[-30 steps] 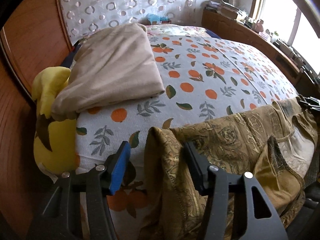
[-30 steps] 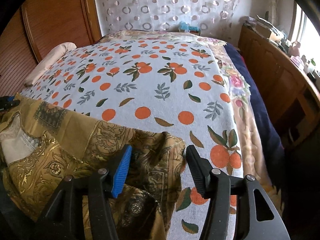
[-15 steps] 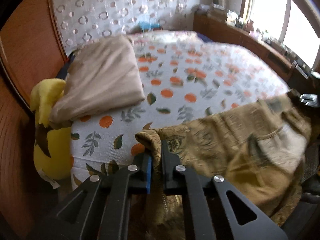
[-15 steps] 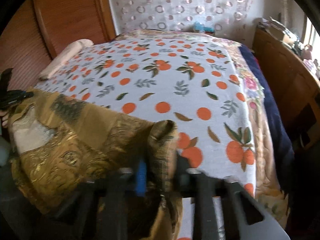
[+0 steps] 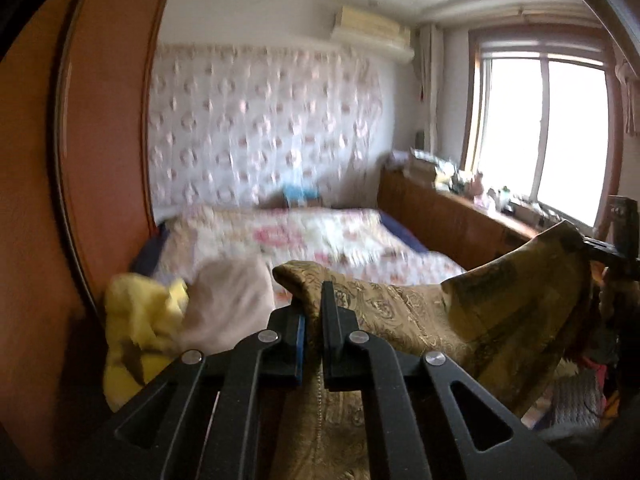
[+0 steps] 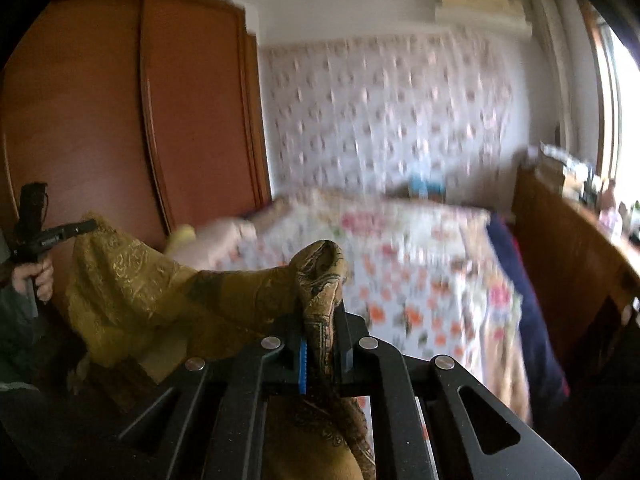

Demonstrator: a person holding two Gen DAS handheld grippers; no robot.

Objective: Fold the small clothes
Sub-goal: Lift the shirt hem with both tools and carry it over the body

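Garment: an olive-gold paisley cloth, held up in the air over the near end of the bed, stretched between the two grippers and sagging in the middle. From that sag and the crumpled bunching at each pinch, I judge it light, soft and limp, with nothing stiff in it; the weave looks faintly shiny, so it may slide a little under the pads. The best holds look to be the outer corners or a hemmed edge, where the layers are thick enough to bite.

The left gripper is clamped hard on one bunched corner, jaws nearly meeting with cloth squeezed between them. The right gripper is likewise clenched on the opposite corner, a knot of fabric poking up at 12 o'clock above its fingers.

The left view shows the window at 2 o'clock, a yellow soft toy at 9 o'clock and a beige folded cloth beside it; the other gripper appears at 3 o'clock, at the cloth's far corner. The right view shows instead the wooden wardrobe at 10 o'clock, the person's hand gripping the left tool's handle at 9 o'clock, and more of the orange-print bedcover. Both are blurred, so how much of the garment hangs below the grippers is hard to tell.
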